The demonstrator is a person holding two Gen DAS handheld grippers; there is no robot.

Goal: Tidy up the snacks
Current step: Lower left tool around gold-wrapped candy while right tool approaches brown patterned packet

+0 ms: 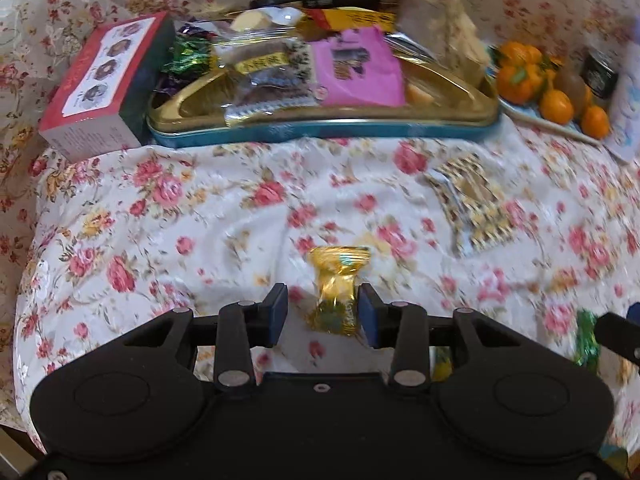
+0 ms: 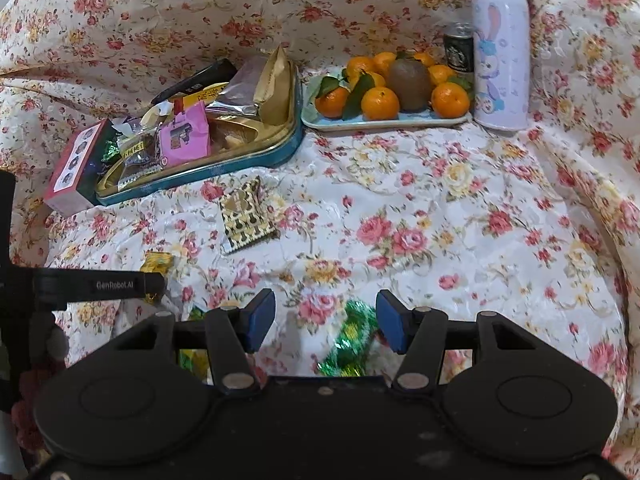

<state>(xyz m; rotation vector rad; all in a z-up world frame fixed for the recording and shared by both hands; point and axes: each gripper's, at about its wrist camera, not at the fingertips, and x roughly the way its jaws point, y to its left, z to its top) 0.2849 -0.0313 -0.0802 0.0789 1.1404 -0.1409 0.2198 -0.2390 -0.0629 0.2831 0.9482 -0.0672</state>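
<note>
A gold-wrapped candy [image 1: 335, 289] lies on the floral cloth between the fingers of my left gripper [image 1: 322, 314], which is open around it with gaps on both sides. My right gripper [image 2: 326, 322] is open over a green-wrapped candy [image 2: 352, 338] that lies on the cloth near its right finger. A blue and gold tin tray [image 1: 320, 128] holds several snack packets, among them a pink one [image 1: 356, 66]; the tray also shows in the right wrist view [image 2: 256, 156]. A gold patterned packet [image 1: 470, 204] lies loose on the cloth, also seen in the right wrist view [image 2: 246, 214].
A red box [image 1: 100, 84] leans by the tray's left side. A plate of oranges [image 2: 384, 92], a dark can [image 2: 459, 46] and a purple bottle [image 2: 500, 48] stand at the back right. Another green candy [image 1: 586, 340] lies right of my left gripper.
</note>
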